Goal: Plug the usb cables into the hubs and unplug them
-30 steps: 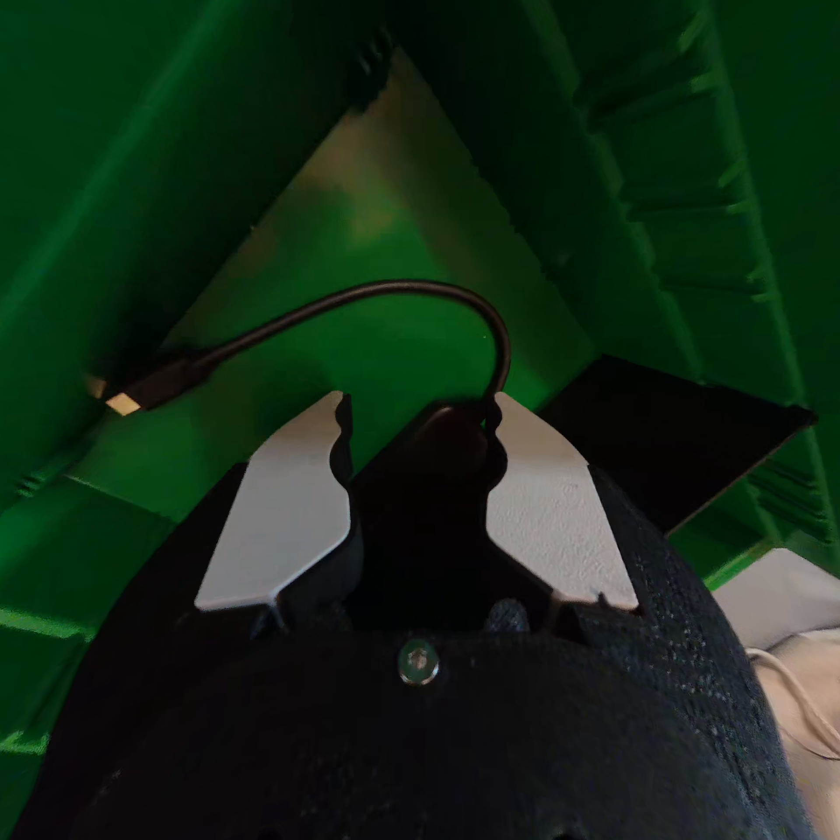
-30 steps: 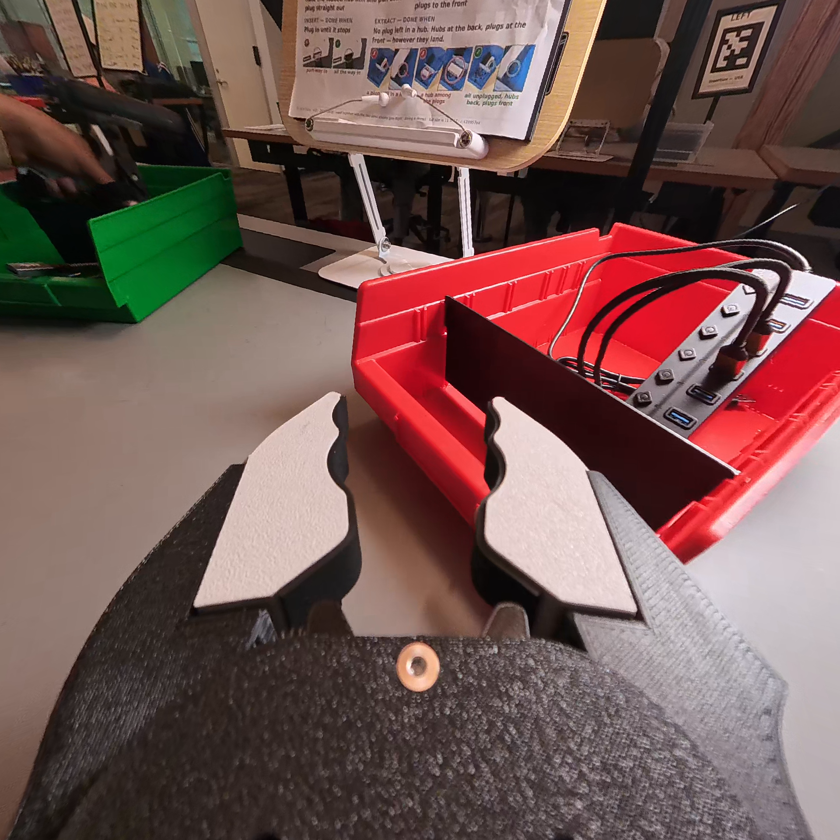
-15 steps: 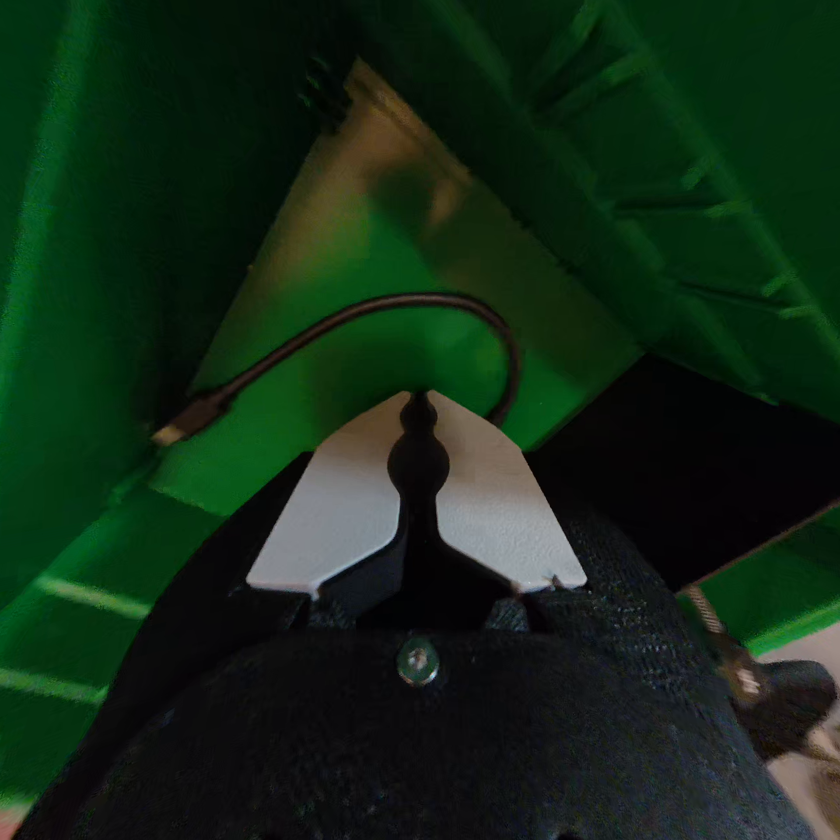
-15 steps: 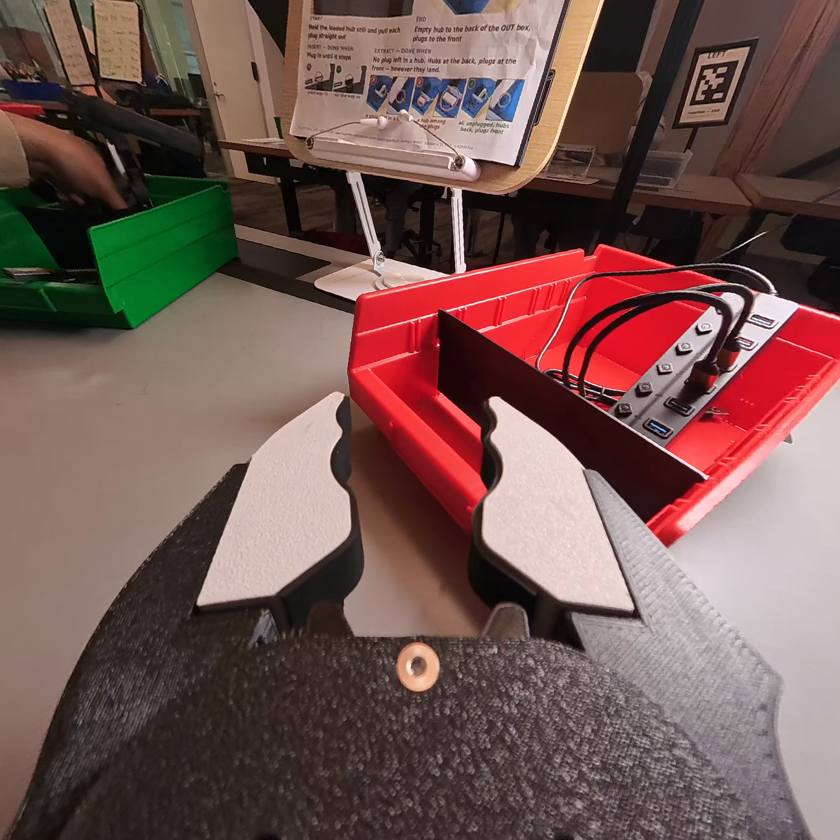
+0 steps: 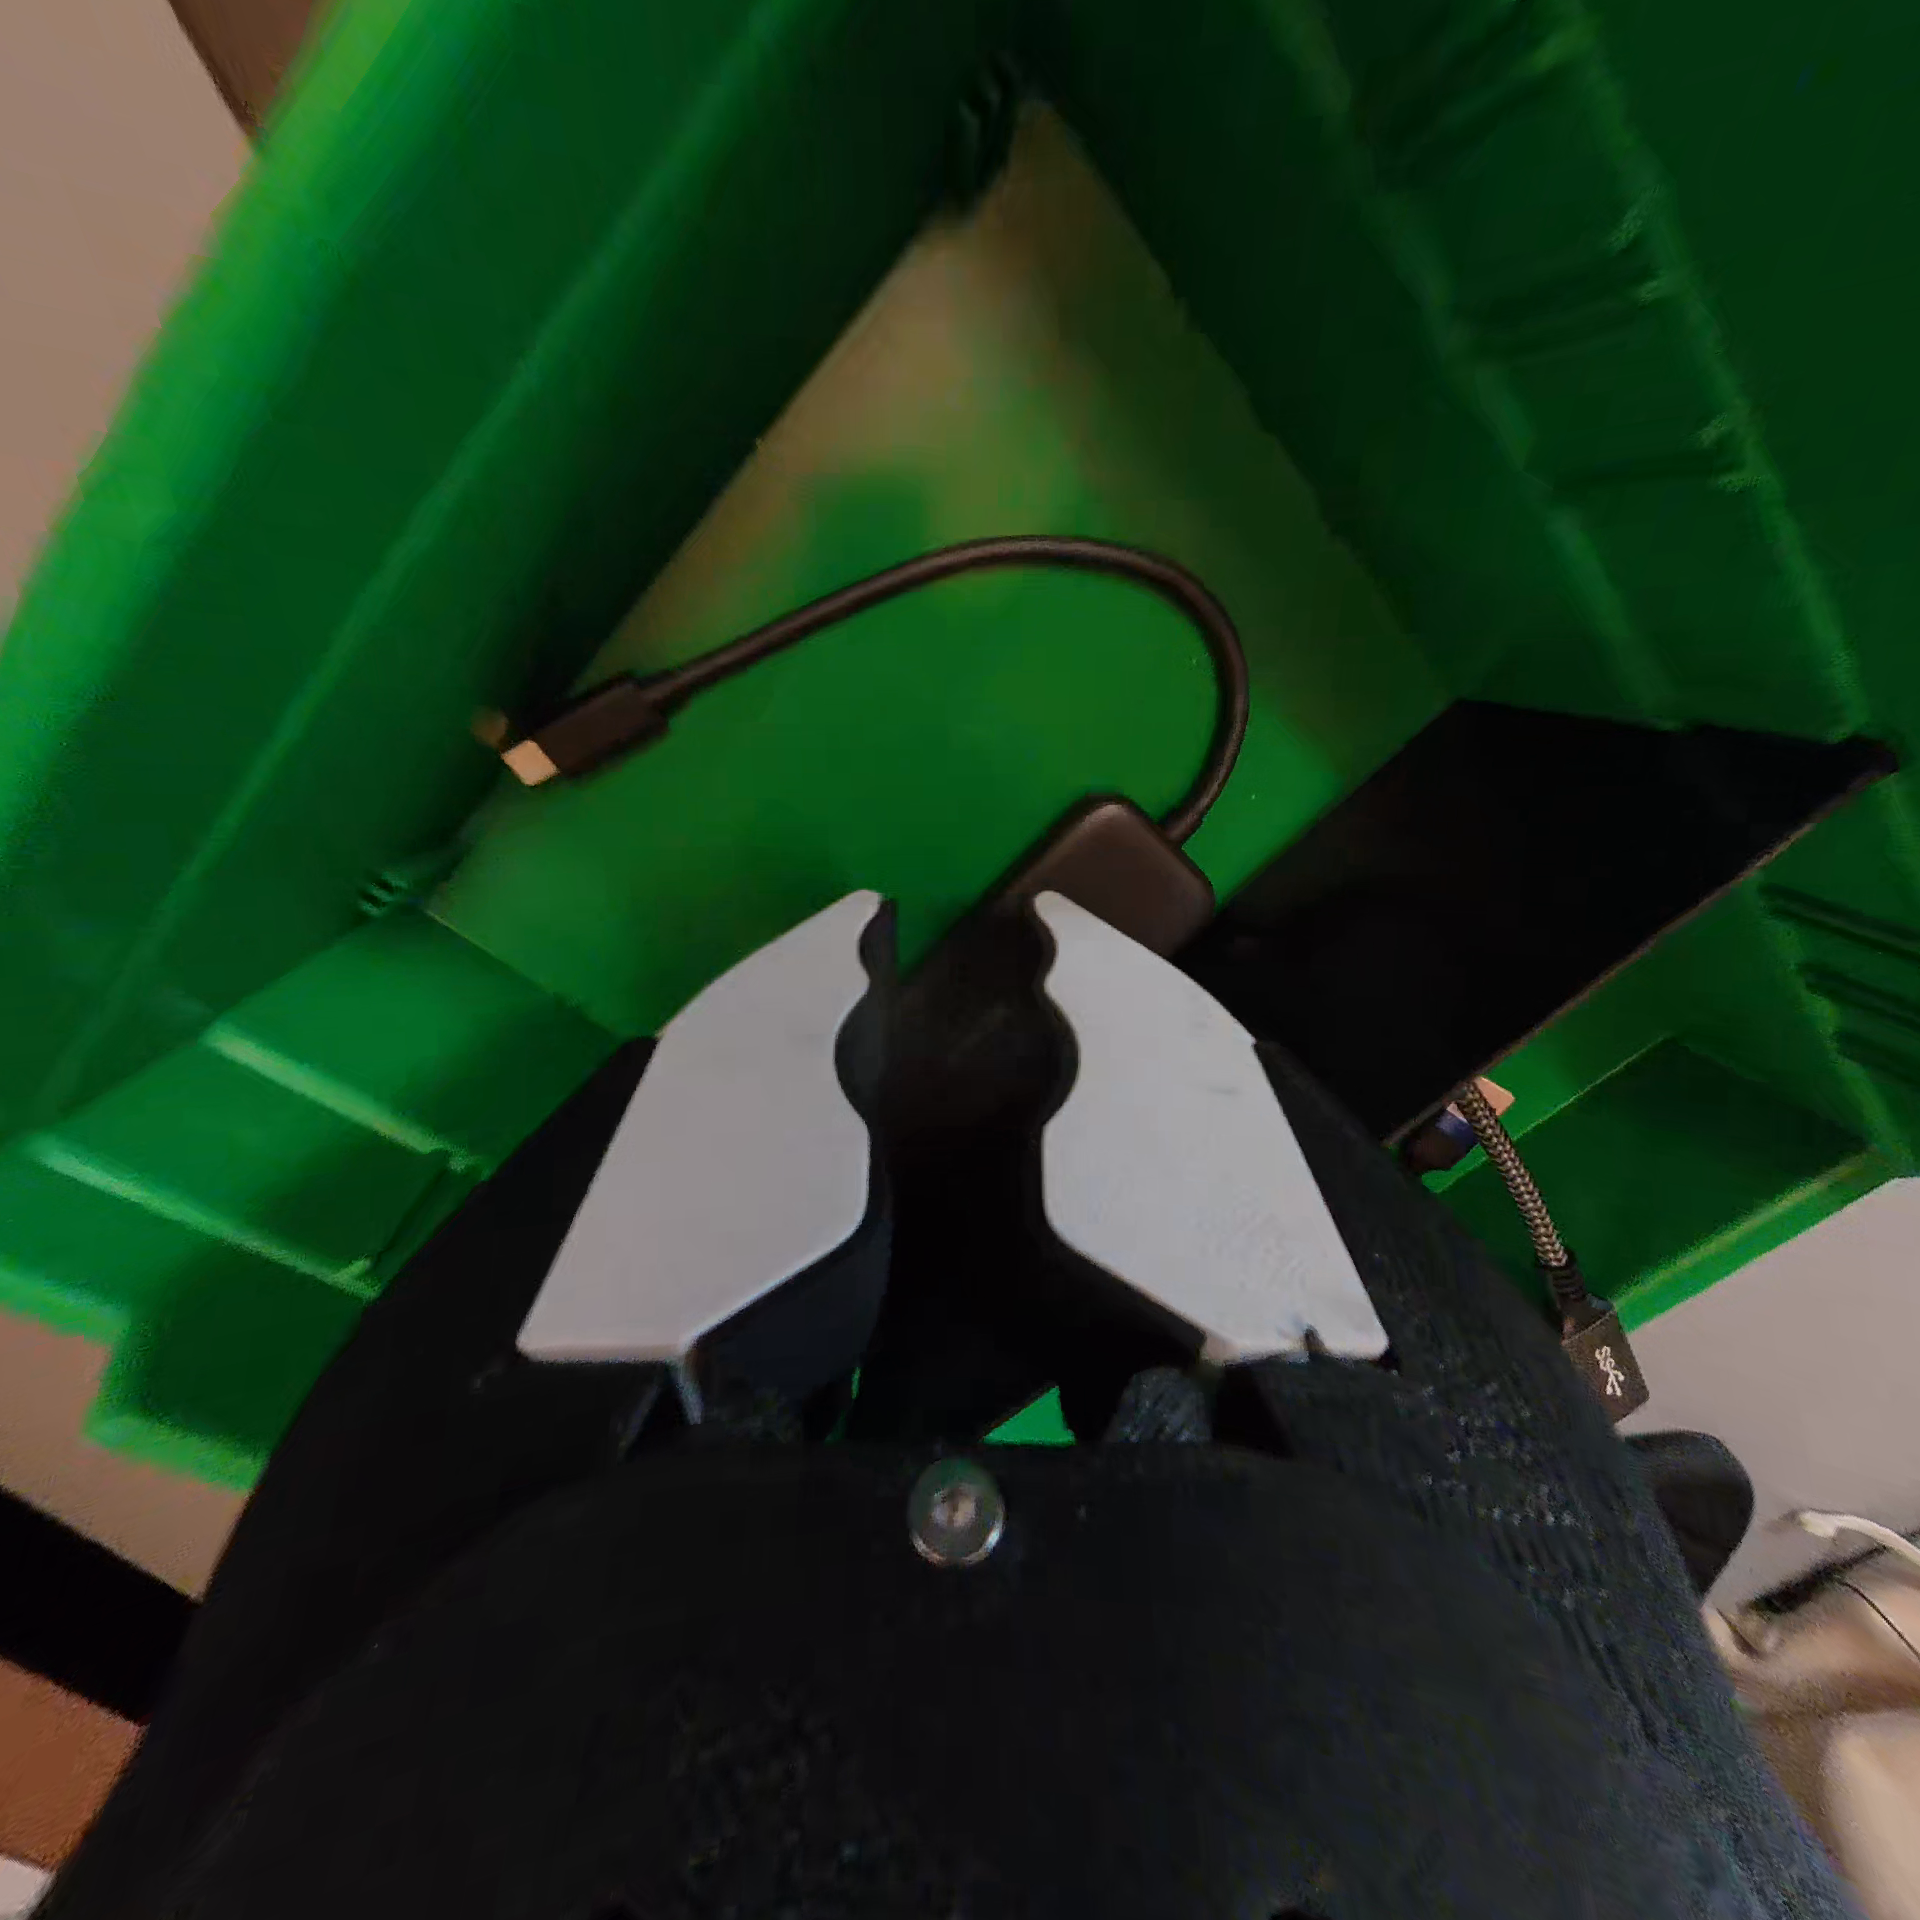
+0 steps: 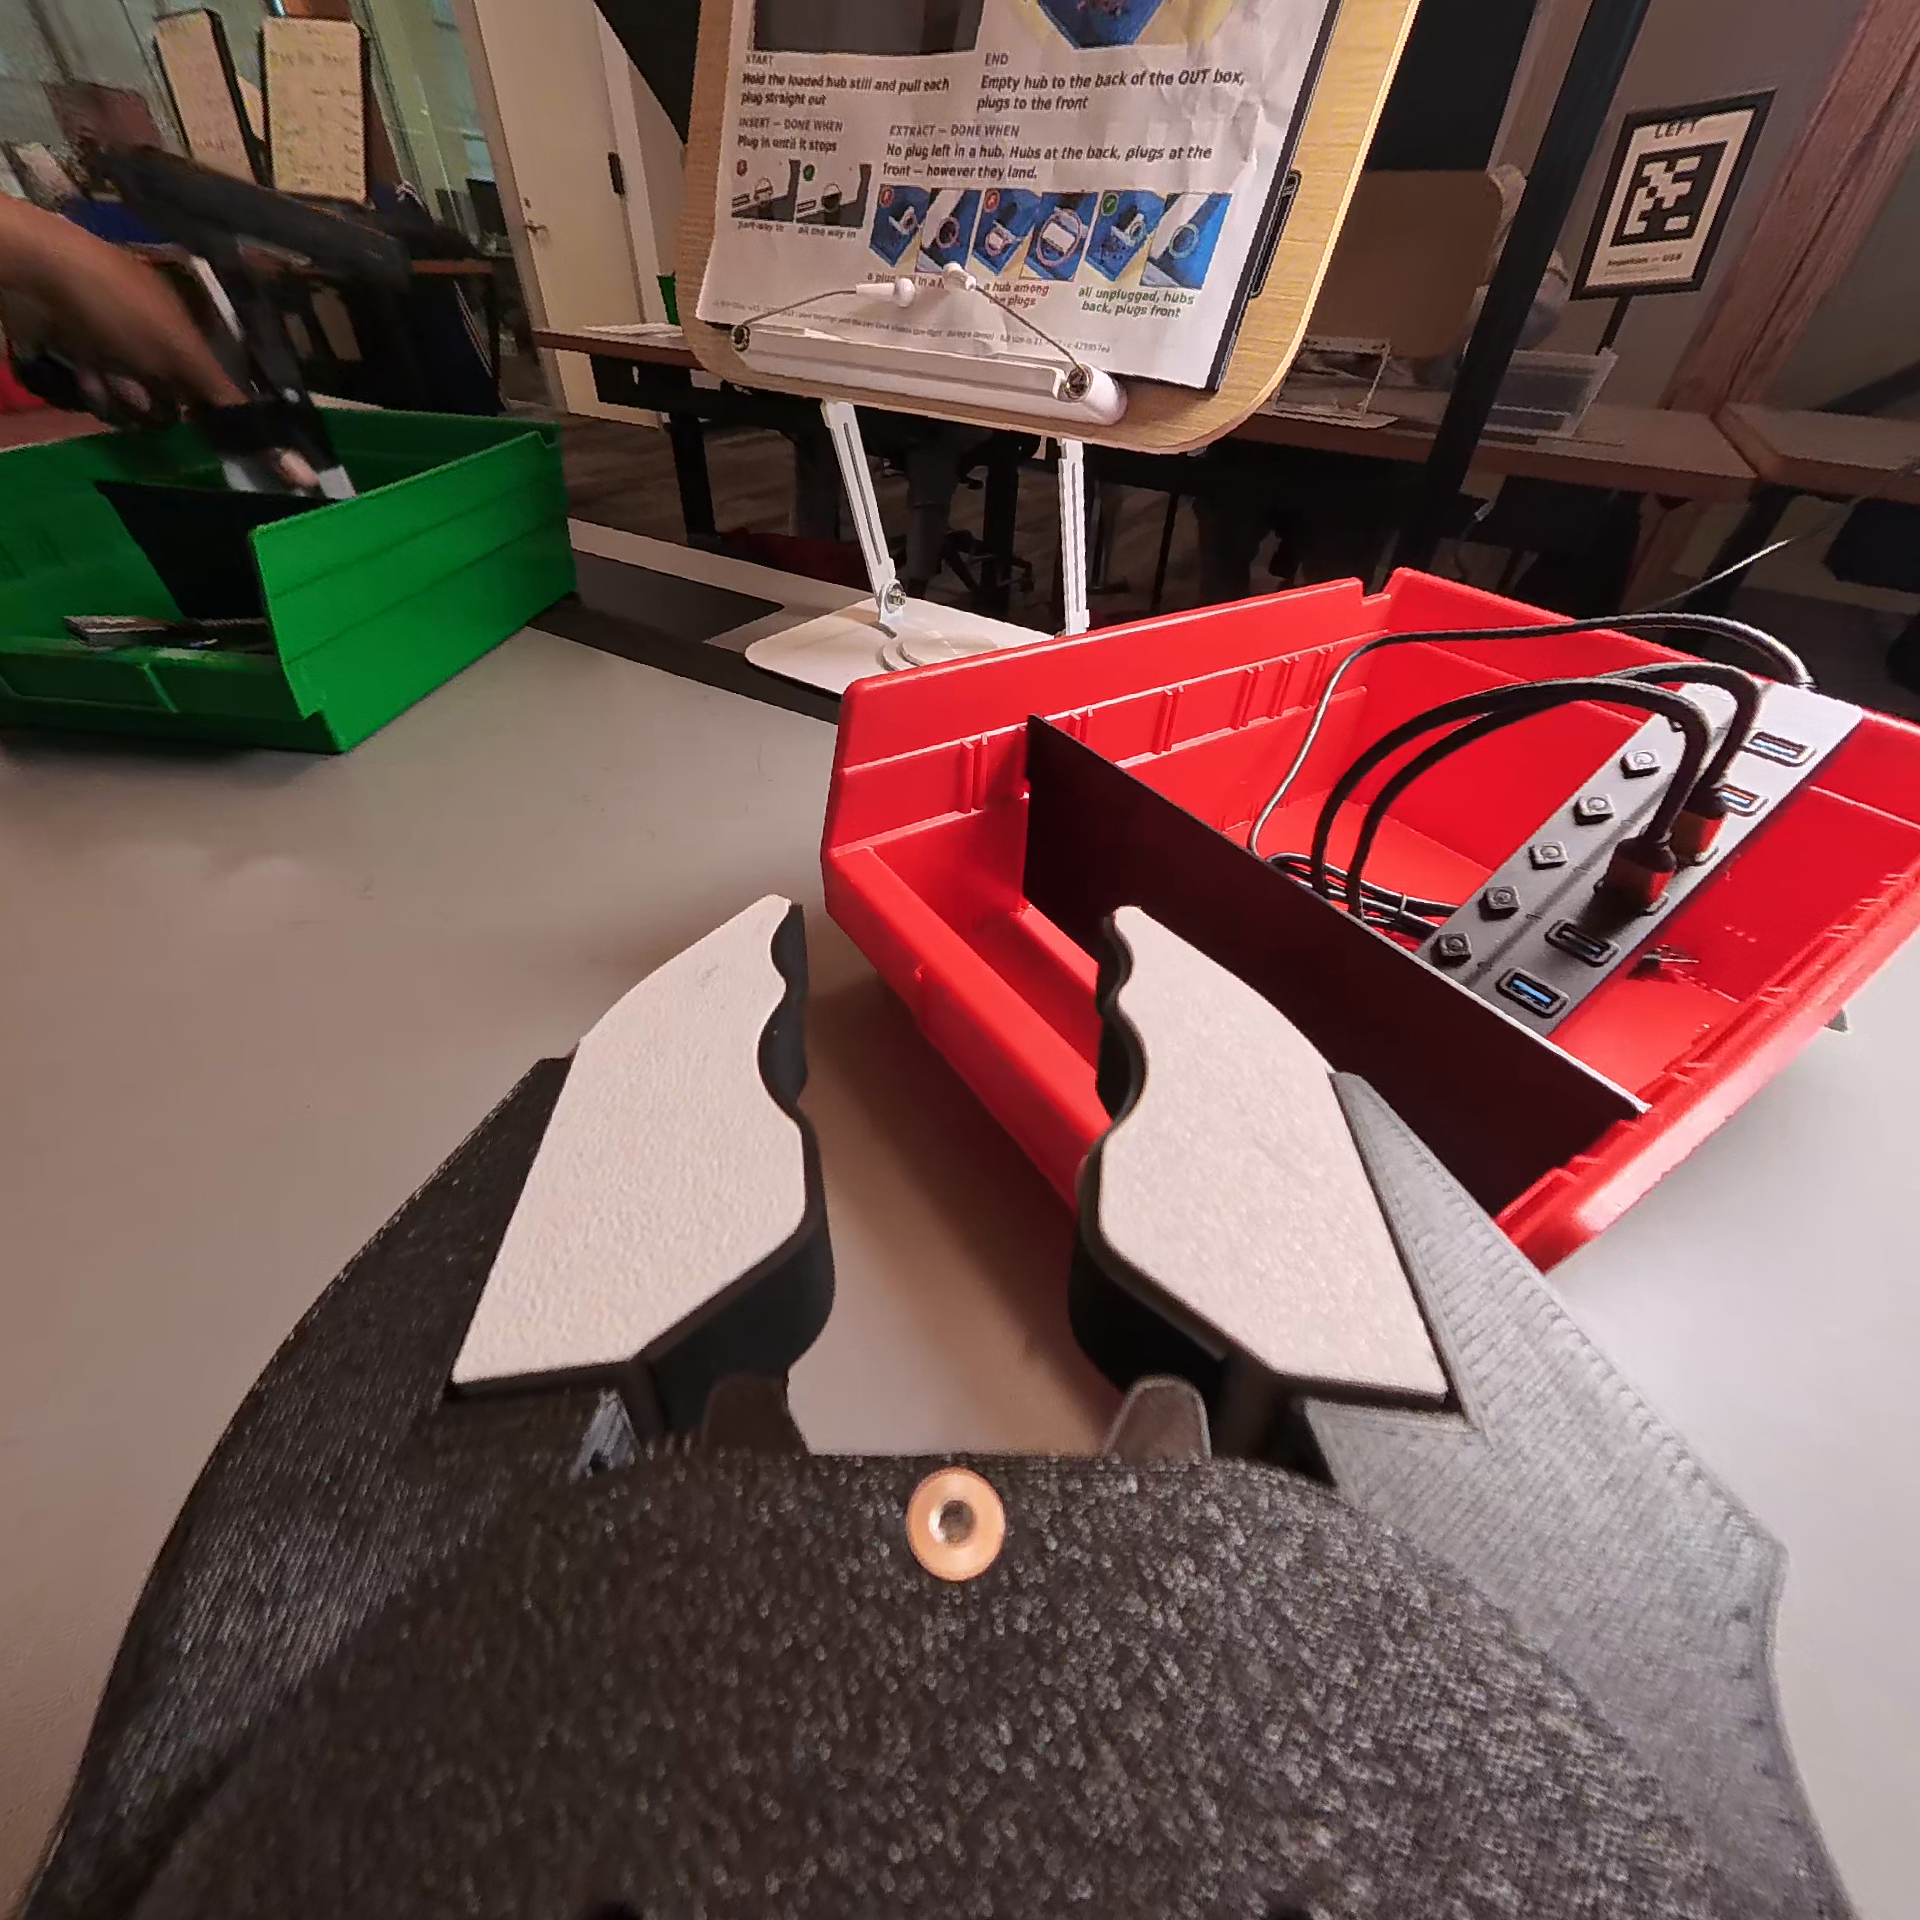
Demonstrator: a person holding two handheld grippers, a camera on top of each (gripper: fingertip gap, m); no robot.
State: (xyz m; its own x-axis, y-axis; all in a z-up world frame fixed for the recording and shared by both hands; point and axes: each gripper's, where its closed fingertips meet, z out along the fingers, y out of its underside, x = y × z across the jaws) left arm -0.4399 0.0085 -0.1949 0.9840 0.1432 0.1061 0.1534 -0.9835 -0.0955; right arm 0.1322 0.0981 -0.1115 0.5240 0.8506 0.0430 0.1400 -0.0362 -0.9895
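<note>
My left gripper hangs over the green bin, its jaws a narrow gap apart with nothing gripped. A small black hub lies on the bin floor just past the fingertips. Its short cable arcs left to a loose plug. A braided USB cable hangs over the bin's front lip. My right gripper is open and empty above the table, beside the red bin. That bin holds a grey multi-port hub with two cables plugged in.
A black divider splits the green bin; another splits the red bin. The green bin sits far left with a hand holding the left gripper over it. An instruction stand is behind the grey table.
My left gripper was wide open around the hub, shut half a second ago, then opened partway and drew back out of the green bin. The right gripper barely moved.
</note>
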